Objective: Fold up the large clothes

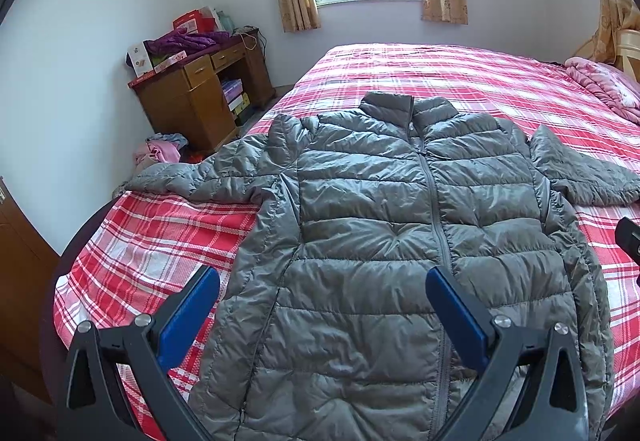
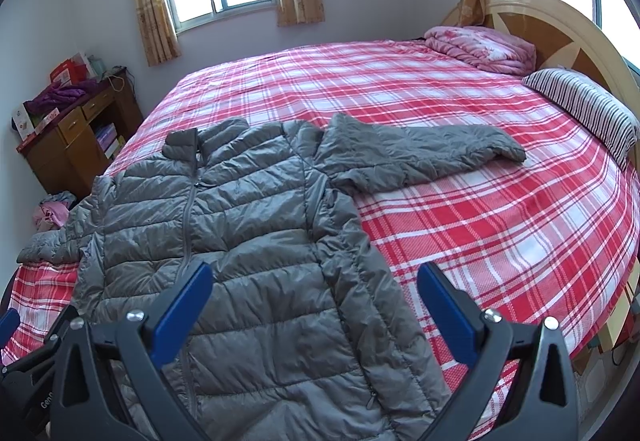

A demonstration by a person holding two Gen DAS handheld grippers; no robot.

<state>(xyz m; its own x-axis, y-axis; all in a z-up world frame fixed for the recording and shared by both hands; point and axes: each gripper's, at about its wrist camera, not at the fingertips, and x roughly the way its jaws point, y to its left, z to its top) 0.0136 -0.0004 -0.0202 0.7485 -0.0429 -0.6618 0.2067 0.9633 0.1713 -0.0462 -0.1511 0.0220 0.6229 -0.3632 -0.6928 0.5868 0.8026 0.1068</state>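
Note:
A grey quilted puffer jacket point(image 1: 380, 233) lies flat, front up and zipped, on a red plaid bed point(image 1: 460, 81). Both sleeves are spread out sideways. My left gripper point(image 1: 322, 281) is open and empty, hovering above the jacket's lower left part. In the right wrist view the same jacket point(image 2: 248, 241) lies with its right sleeve point(image 2: 424, 153) stretched across the bed point(image 2: 500, 221). My right gripper point(image 2: 314, 277) is open and empty above the jacket's lower right edge. The left gripper's blue fingertip point(image 2: 9, 319) shows at the left edge of that view.
A wooden desk point(image 1: 200, 97) with boxes and purple cloth stands by the far left wall. Clothes point(image 1: 160, 153) lie on the floor beside it. A folded pink quilt point(image 2: 480, 45) and a striped pillow point(image 2: 584, 105) lie by the headboard point(image 2: 560, 29).

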